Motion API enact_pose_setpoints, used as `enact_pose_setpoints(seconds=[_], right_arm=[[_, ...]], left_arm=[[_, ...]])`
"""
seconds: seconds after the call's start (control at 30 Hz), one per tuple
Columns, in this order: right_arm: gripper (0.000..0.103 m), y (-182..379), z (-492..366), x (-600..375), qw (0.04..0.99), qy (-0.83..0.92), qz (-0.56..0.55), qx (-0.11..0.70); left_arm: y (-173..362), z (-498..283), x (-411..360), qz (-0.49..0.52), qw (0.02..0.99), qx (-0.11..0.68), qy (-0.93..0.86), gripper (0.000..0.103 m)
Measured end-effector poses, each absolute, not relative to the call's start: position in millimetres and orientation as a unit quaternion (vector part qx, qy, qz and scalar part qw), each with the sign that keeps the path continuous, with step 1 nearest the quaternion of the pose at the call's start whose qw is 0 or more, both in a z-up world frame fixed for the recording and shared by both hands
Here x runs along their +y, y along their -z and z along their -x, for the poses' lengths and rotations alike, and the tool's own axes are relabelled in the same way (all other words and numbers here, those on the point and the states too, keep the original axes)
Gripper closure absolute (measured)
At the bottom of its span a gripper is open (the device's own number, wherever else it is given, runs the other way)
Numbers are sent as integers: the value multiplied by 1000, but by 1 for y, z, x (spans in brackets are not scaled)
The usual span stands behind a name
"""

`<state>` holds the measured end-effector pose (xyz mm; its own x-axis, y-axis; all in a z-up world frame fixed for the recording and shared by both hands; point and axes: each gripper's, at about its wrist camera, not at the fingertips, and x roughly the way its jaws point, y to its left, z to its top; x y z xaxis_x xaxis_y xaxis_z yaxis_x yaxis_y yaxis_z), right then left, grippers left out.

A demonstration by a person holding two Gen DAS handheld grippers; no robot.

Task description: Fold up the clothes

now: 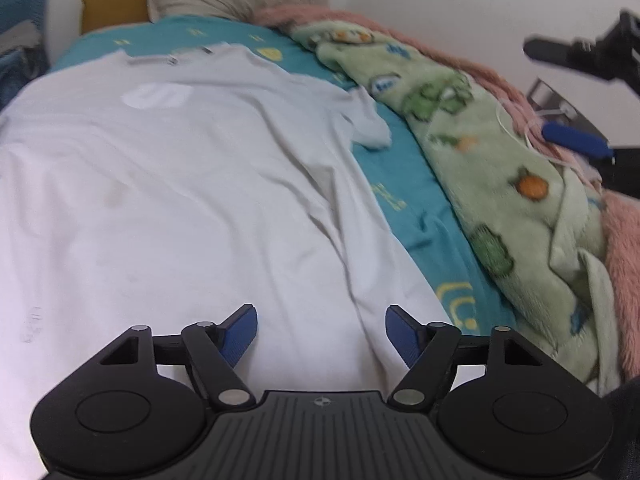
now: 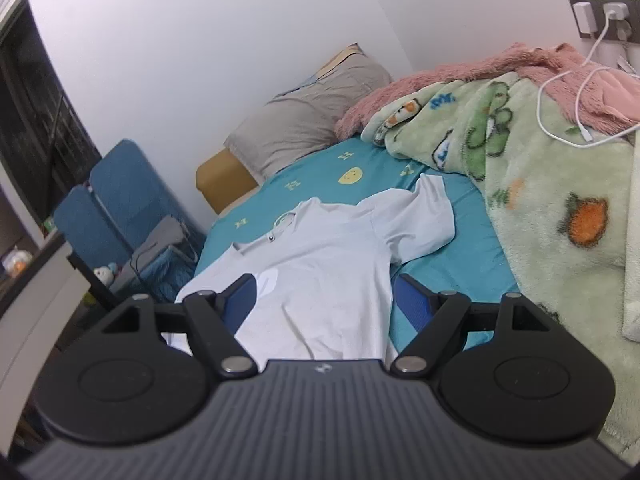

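Observation:
A white T-shirt [image 1: 192, 184] lies spread flat on the teal bed sheet [image 1: 404, 208], collar toward the pillow. My left gripper [image 1: 321, 330] hovers low over the shirt's lower part, open, with nothing between its blue pads. In the right wrist view the same T-shirt [image 2: 320, 256] shows whole, its right sleeve [image 2: 420, 216] spread out on the sheet [image 2: 472, 248]. My right gripper [image 2: 325, 300] is open above the shirt's body, holding nothing. The right gripper also appears in the left wrist view as a dark shape with a blue pad [image 1: 576, 142] at the far right.
A green cartoon-print blanket [image 2: 532, 168] and a pink fuzzy blanket [image 2: 500, 68] pile along the bed's right side by the wall. A white charging cable [image 2: 560, 112] lies on them. A grey pillow [image 2: 304, 124] sits at the head. Blue folded chairs [image 2: 116, 208] stand left of the bed.

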<state>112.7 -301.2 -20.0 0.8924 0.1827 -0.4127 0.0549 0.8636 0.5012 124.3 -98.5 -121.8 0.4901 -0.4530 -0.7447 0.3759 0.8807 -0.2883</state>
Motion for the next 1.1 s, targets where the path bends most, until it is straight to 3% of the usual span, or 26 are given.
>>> enact_pose_setpoints(seconds=[0.17,0.3,0.4,0.53,0.6,1.0,1.07,1.1], right_arm=[[24,26,-117,-311,932,-31,-276,231],[24,31,-121,-314,929,-34,-281,237],[24,32,-121,-316,927,-35,-286,239],[24,34,-123,-318,925,-36,-293,240],[24,34,-123,-319,925,-37,-293,239],[24,39,-130,-325,925,-33,-297,236],[24,41,-131,-326,925,-30,-296,238],[24,42,-132,-327,924,-31,-297,239]], left_arm=[[138,-128,-127,39,842,460,278,47],[149,-130,-148,30,831,472,293,64],[153,-130,-159,20,833,467,296,67],[148,-130,-166,22,832,458,312,91],[146,-130,-169,24,831,454,321,96],[156,-135,-204,17,819,453,353,98],[156,-135,-201,17,816,458,353,94],[154,-135,-199,16,815,459,353,87]])
